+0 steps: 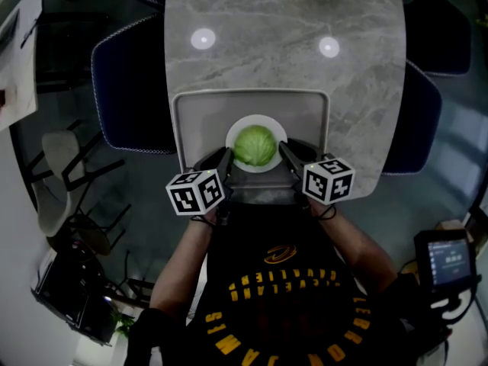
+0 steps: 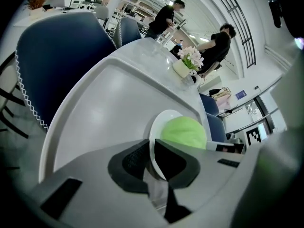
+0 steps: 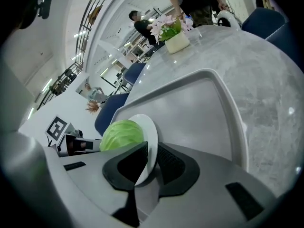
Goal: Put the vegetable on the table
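The cabbage (image 1: 254, 145), a pale green round head, sits in the middle of a small white plate (image 1: 256, 119), which lies within a grey tray (image 1: 197, 120) at the near end of the marbled surface (image 1: 282, 52). The left claw (image 2: 151, 156) pinches the plate's left rim between its dark pads, and the right claw (image 3: 148, 161) pinches the right rim in the same way, so the plate is gripped from both sides with the cabbage between them. The head looks firm and fairly weighty, yet being round it would likely roll if the plate tips. The plate looks stiff, glazed and slick, so it may slip in the pads and could break if dropped. Holding opposite rims and keeping it level seems the safer way to carry it, rather than squeezing the leaves themselves. Whether the plate rests on the tray or hangs just above it cannot be told. In the head view the claws cover the plate's near edge and the tray's near wall, and the picture is dim. A flower pot (image 3: 176, 41) stands at the far end, and dark blue chairs (image 1: 130, 90) flank the surface.
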`<state>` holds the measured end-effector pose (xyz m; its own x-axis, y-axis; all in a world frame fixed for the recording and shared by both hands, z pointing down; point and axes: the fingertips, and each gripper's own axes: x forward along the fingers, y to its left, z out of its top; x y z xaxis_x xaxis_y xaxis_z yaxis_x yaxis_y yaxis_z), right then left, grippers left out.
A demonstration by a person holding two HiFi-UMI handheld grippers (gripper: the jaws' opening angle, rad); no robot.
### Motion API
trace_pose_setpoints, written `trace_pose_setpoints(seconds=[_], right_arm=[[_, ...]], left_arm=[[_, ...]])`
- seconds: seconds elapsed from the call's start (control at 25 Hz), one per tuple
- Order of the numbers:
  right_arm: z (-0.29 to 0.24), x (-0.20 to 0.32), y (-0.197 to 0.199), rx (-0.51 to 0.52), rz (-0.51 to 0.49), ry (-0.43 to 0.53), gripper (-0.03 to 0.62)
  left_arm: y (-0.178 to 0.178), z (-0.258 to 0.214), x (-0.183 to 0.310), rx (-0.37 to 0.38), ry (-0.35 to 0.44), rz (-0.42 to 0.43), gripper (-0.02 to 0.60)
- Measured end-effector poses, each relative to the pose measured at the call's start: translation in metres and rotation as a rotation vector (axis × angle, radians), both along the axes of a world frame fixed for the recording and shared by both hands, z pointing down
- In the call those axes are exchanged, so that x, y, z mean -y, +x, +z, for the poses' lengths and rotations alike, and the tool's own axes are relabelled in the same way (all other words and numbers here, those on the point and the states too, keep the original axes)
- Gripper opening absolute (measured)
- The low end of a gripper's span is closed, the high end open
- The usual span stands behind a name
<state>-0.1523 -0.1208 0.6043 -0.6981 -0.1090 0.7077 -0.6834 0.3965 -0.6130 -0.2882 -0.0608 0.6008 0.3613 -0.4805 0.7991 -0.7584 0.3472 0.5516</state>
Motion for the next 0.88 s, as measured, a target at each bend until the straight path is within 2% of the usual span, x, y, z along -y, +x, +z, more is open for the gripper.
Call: trace_pose_setpoints(seconds=[0.04,0.24,0.44,0.88], right_arm=[[0.001,0.0,0.001,0.004,0.002,-0.008,0.055],[0.005,0.001,0.001,0.03,0.045,-0.064,0.047],[0.005,0.005,0.001,0.026,0.074,-0.072,0.044],[-0.004,0.002,0.0,0.034,0.115,-0.099,0.041]], left_arm=[[0.0,0.0,0.001,-0.001,-0.002,0.003,0.035],[-0.002,0.002,0.002,0.008,-0.026,0.022,0.032],[-0.001,0.003,0.001,0.006,-0.044,0.023,0.032],[-0.007,-0.01,0.003,0.004,-0.023,0.038,0.029]])
